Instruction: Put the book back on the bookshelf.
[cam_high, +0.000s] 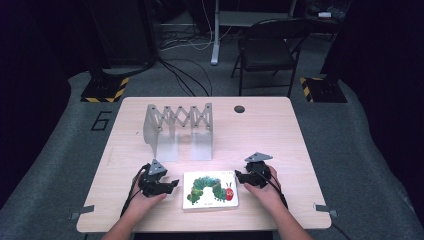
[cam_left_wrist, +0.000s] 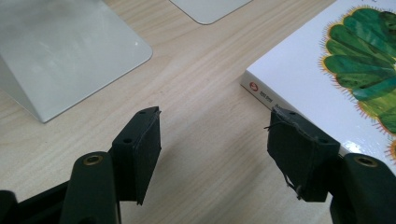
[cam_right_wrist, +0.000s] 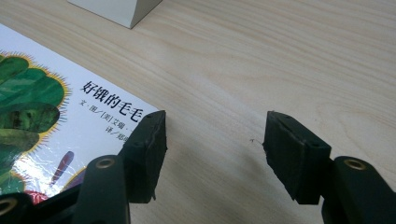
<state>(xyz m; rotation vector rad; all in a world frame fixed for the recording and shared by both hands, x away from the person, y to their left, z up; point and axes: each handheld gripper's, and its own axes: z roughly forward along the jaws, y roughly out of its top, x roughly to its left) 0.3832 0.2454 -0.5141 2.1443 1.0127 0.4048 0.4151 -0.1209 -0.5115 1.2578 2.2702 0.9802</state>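
A white picture book (cam_high: 210, 189) with a green caterpillar on its cover lies flat near the table's front edge. My left gripper (cam_high: 172, 184) rests on the table just left of the book, open, with bare wood between its jaws; the book's spine corner (cam_left_wrist: 299, 79) lies beside its right jaw. My right gripper (cam_high: 239, 176) sits at the book's upper right corner, open. In the right gripper view the book (cam_right_wrist: 51, 112) runs under the left jaw, and wood shows in the gap.
A grey metal expanding book rack (cam_high: 178, 127) stands behind the book, its base plates (cam_left_wrist: 60, 51) close ahead of the left gripper. A small dark hole (cam_high: 239, 109) sits near the table's far edge. A folding chair (cam_high: 267, 50) stands beyond the table.
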